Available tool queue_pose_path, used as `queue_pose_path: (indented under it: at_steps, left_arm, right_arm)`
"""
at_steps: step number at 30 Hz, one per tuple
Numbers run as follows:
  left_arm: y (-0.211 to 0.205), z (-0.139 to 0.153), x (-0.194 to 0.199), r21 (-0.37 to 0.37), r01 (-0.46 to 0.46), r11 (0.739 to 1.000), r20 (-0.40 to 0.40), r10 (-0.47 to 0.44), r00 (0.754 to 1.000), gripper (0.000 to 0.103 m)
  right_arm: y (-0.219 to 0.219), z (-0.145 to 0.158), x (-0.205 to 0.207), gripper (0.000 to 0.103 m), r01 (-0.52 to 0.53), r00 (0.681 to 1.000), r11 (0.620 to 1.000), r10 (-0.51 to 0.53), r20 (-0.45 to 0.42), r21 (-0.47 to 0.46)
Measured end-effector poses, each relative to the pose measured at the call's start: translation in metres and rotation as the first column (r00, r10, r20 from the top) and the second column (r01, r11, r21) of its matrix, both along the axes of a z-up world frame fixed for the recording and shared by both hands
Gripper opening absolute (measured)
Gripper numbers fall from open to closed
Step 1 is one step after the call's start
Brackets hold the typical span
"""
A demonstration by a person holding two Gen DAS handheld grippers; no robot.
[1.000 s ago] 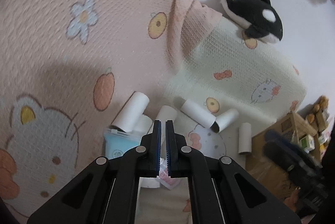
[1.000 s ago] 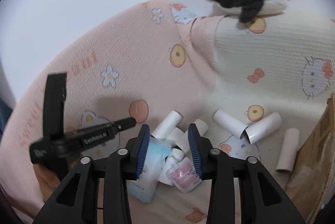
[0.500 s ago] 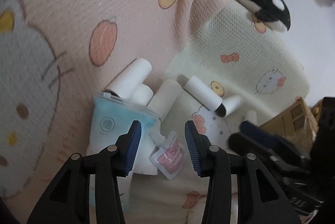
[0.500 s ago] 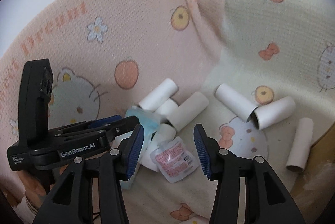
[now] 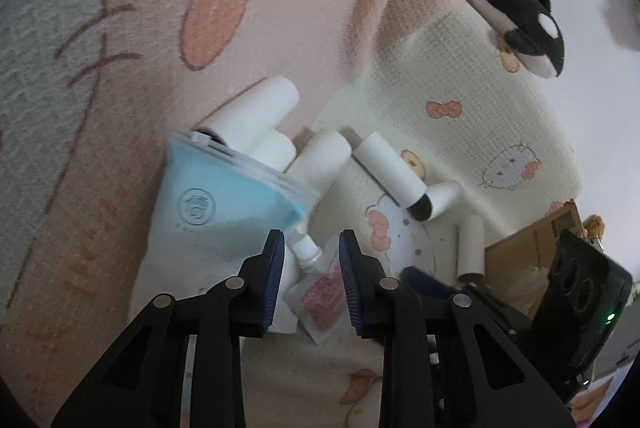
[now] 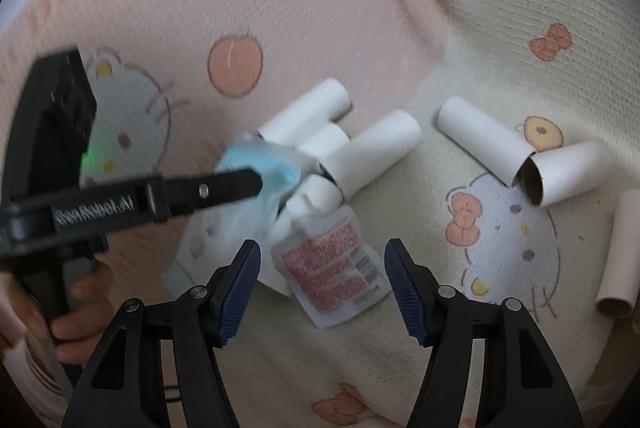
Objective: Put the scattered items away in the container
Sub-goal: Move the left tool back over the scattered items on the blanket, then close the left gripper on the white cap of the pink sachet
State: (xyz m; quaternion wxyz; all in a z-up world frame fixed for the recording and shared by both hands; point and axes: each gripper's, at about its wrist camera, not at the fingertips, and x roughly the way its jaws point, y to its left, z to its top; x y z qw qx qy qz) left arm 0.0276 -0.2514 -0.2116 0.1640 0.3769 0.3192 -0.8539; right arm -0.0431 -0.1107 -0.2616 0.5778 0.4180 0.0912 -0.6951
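A small white sachet with pink print (image 6: 332,264) lies on the blanket against a blue and white pouch (image 5: 224,211). Several white cardboard tubes (image 5: 256,115) lie around them. My left gripper (image 5: 310,248) hangs low over the pile. Its jaws are closing, with the sachet's white spout (image 5: 306,252) between them and the pads clear of it. My right gripper (image 6: 322,252) straddles the sachet. Its jaws are opening and neither pad touches it. In the right wrist view the left gripper (image 6: 256,183) reaches in from the left over the blue pouch (image 6: 264,163).
A brown cardboard box (image 5: 532,240) stands at the right, past a lone tube (image 5: 470,248). A black and white orca plush (image 5: 520,23) lies on the cream fold of the blanket (image 5: 460,75). A hand (image 6: 76,312) holds the left gripper's handle.
Both grippers have come down closer to the pile. The left jaws went from shut to wide, then narrowed around the sachet's spout. The right jaws have spread wider over the sachet.
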Motion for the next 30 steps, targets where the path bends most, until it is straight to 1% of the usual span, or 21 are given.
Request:
queue_pose_path:
  at_steps: [2, 4, 8, 12, 17, 20, 23, 26, 28, 30]
  left_arm:
    - [0.003, -0.005, -0.004, 0.004, 0.016, 1.0, 0.01, -0.016, 1.0, 0.031]
    - [0.006, -0.011, -0.01, 0.005, 0.026, 1.0, 0.037, -0.026, 0.999, 0.031]
    - [0.011, -0.027, -0.016, 0.035, 0.054, 0.998, 0.072, -0.057, 0.996, 0.031]
    - [0.014, -0.033, -0.019, 0.022, 0.051, 0.998, 0.1, -0.053, 0.994, 0.031]
    - [0.014, -0.031, -0.02, 0.009, 0.035, 0.999, 0.103, -0.036, 0.994, 0.031]
    - [0.01, -0.031, -0.026, -0.001, 0.024, 1.0, 0.12, -0.024, 0.992, 0.032]
    - [0.008, -0.032, -0.032, 0.001, 0.022, 1.0, 0.115, -0.022, 0.993, 0.032]
    - [0.008, -0.032, -0.039, -0.01, 0.027, 1.0, 0.12, -0.026, 0.992, 0.032]
    - [0.01, -0.033, -0.042, -0.015, 0.027, 1.0, 0.119, -0.025, 0.993, 0.032]
    - [0.011, -0.034, -0.042, 0.015, 0.027, 1.0, 0.1, -0.028, 0.995, 0.032]
  right_arm:
    - [-0.003, -0.006, 0.003, 0.062, -0.015, 1.0, 1.0, 0.015, -0.005, 0.019]
    - [-0.005, -0.012, 0.003, 0.062, -0.024, 1.0, 0.999, 0.023, 0.011, 0.033]
    - [-0.007, -0.023, 0.004, 0.062, -0.027, 1.0, 0.998, 0.027, 0.016, 0.062]
    - [-0.007, -0.034, 0.003, 0.062, -0.026, 0.999, 0.996, 0.024, 0.035, 0.08]
    - [-0.009, -0.041, -0.002, 0.062, -0.029, 0.998, 0.995, 0.023, 0.055, 0.096]
    - [-0.01, -0.047, -0.006, 0.062, -0.025, 0.996, 0.993, 0.015, 0.091, 0.116]
    - [-0.01, -0.054, -0.011, 0.062, -0.012, 0.993, 0.99, -0.005, 0.119, 0.142]
    - [-0.01, -0.061, -0.014, 0.062, -0.005, 0.991, 0.985, -0.018, 0.134, 0.172]
    - [-0.01, -0.062, -0.014, 0.062, -0.009, 0.991, 0.986, -0.014, 0.134, 0.168]
    - [-0.01, -0.062, -0.015, 0.062, -0.012, 0.99, 0.986, -0.011, 0.139, 0.165]
